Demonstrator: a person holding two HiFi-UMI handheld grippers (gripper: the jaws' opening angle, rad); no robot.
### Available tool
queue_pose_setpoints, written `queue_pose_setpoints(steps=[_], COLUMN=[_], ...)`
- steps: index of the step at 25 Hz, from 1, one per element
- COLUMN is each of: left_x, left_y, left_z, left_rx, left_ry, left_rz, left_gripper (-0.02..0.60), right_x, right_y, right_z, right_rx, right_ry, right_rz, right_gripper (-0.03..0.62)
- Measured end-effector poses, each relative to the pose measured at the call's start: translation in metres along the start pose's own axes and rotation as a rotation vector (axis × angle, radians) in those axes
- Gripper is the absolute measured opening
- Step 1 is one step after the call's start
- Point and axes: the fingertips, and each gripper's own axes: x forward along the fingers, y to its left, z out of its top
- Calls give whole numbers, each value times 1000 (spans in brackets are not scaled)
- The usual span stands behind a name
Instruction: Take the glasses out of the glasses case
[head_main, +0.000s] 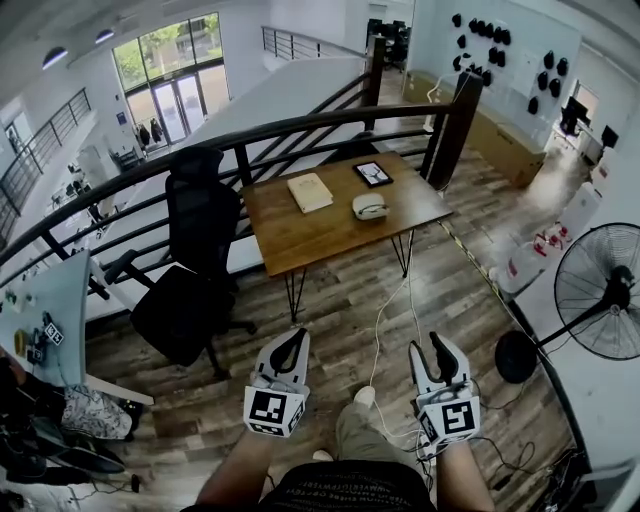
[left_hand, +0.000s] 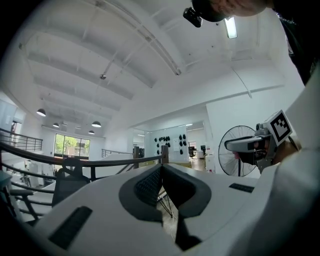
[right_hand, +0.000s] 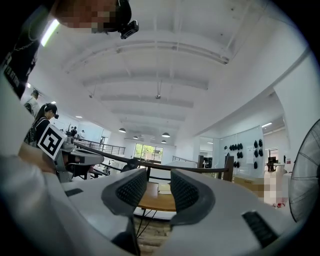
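The left gripper (head_main: 294, 340) and right gripper (head_main: 430, 348) are held side by side over the person's knee (head_main: 362, 432), well apart from the wooden table (head_main: 320, 238).

The left gripper's jaws are pressed together at the tips with nothing between them. The right gripper's jaws stand wide apart and empty, and its own view frames the far table between the pads. The glasses case (head_main: 370, 207), a pale rounded shell, lies on the tabletop toward its right side, just in front of a dark tablet (head_main: 373, 173) and near a cream book (head_main: 309, 192) to its left. Neither gripper touches it. A black office chair (head_main: 197, 262) stands at the table's left end, a black railing (head_main: 300, 125) runs behind the table, and a floor fan (head_main: 600, 292) stands at the far right.
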Motion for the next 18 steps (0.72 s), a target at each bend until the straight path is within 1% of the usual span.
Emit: queue_pose_setpoints(steps=[6,10,13,18], left_x=[28,64,96,141], left_y=[19,30,36,46], left_z=[-10,-14,-13,-19], left_rx=[24,14,6,-21], left_ry=[27,41,45,54], left_rz=[11,12,6,21], left_gripper=[26,26,26,26], right_x=[36,68,93,126], right_y=[-10,-33,-49,-65], right_z=[-14,-23,-25,-36], right_rx=[32,40,35,16], right_ry=[11,-17,-1,28], right_rz=[18,25,42,87], right_gripper=[158,158,156,155])
